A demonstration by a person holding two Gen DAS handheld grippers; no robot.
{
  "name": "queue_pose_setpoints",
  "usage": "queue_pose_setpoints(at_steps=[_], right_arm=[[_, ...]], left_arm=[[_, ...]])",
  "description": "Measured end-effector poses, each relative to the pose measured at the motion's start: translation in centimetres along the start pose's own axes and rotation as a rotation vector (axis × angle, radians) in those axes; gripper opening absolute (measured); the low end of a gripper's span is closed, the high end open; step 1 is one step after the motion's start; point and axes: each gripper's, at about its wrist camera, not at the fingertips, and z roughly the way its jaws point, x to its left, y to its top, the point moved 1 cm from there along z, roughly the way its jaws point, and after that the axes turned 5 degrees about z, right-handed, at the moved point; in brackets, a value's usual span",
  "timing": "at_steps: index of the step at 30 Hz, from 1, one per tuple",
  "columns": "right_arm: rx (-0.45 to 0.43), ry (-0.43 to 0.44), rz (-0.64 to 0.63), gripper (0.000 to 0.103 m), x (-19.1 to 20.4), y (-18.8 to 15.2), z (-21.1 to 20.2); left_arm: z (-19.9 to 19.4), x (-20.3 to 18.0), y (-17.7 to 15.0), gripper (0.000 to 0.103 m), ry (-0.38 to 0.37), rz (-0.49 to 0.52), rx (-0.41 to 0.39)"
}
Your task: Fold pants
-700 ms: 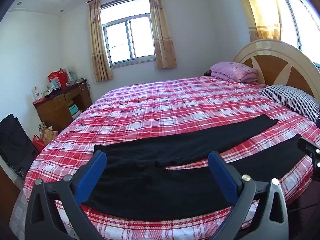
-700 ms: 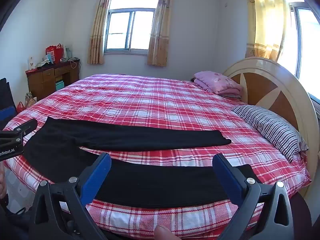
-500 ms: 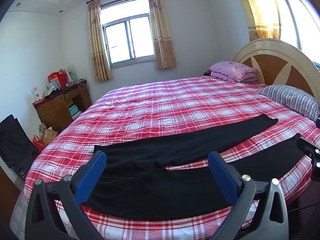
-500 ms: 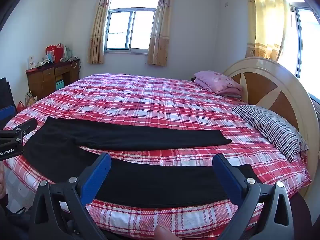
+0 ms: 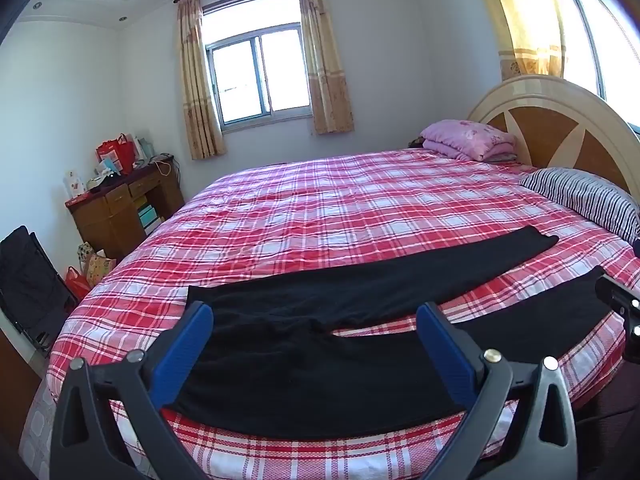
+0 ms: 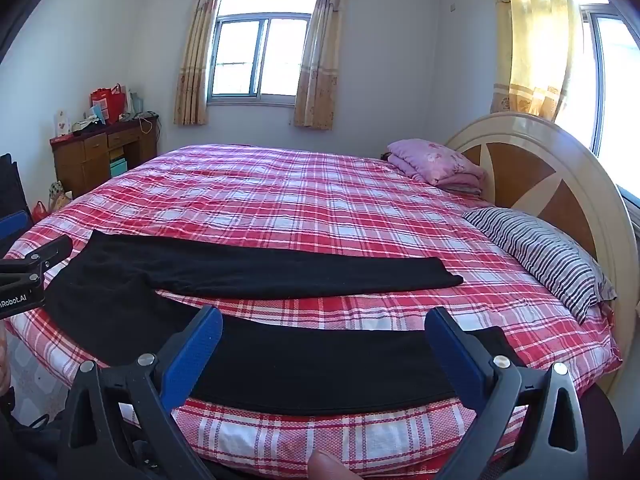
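Black pants (image 5: 320, 364) lie spread flat on the near side of a bed with a red plaid cover (image 5: 340, 208). The waist is at the left and the two legs run rightward, apart from each other. My left gripper (image 5: 314, 320) hovers over the waist and crotch, open, blue pads wide, nothing between them. My right gripper (image 6: 324, 324) hangs above the near leg (image 6: 320, 368), open and empty too. The far leg (image 6: 280, 268) ends at a cuff in mid-bed. Part of the left gripper's body (image 6: 24, 276) shows at the right wrist view's left edge.
A striped pillow (image 6: 536, 248) and a folded pink blanket (image 6: 436, 162) lie by the round headboard (image 6: 532, 160) at the right. A wooden desk (image 5: 120, 204) with bags stands by the far left wall. A fingertip (image 6: 324, 466) shows at the bottom of the right wrist view.
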Motion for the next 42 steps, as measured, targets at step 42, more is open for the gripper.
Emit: queue_pose_setpoints(at_steps=[42], right_arm=[[0.009,-0.006,-0.005,0.102,0.63,-0.68,0.76]], left_arm=[[0.37,0.20,-0.17,0.103,0.002,0.000,0.011]])
